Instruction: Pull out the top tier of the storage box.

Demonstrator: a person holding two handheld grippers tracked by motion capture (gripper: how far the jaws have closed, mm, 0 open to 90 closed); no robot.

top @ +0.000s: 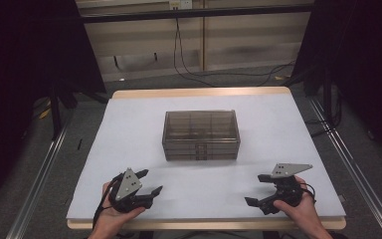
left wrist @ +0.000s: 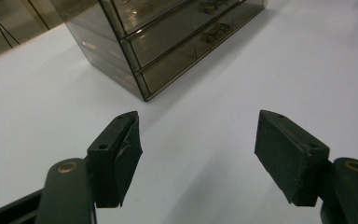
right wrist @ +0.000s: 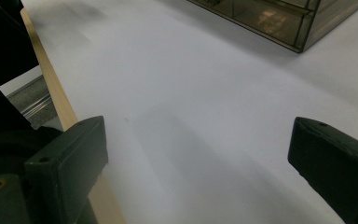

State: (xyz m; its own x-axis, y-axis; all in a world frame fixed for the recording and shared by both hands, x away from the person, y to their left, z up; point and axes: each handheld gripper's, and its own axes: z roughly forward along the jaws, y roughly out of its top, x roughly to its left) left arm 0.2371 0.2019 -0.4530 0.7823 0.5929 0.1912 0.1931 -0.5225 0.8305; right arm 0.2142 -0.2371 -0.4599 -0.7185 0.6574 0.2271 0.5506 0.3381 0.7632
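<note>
left gripper, high view: left gripper (top: 148, 180) at near left of table (top: 278, 124), jaws spread wide, nothing between them, pointing right and slightly far
right gripper, high view: right gripper (top: 256, 189) at near right, jaws spread wide, empty, pointing left toward the middle
drawer box, high view: smoky clear drawer box (top: 201, 134) mid-table, far of both grippers and between them, long axis running left to right, drawer fronts facing near
nearer hand: about equal, left hand (top: 113, 211) perhaps slightly closer to the box's near left corner; right hand (top: 303, 206) low at the near edge
left gripper view: jaws wide apart over bare white surface, box (left wrist: 168, 42) ahead and to the left, its corner and stacked drawers with small handles (left wrist: 216, 31) in sight, well apart from the pads
right gripper view: jaws wide, empty, low over the table near its wooden edge (right wrist: 56, 93); box corner (right wrist: 279, 23) far off at upper right
pose: both hands resting low, palms cradling the tools, likely set to reach far toward the drawer fronts
</note>
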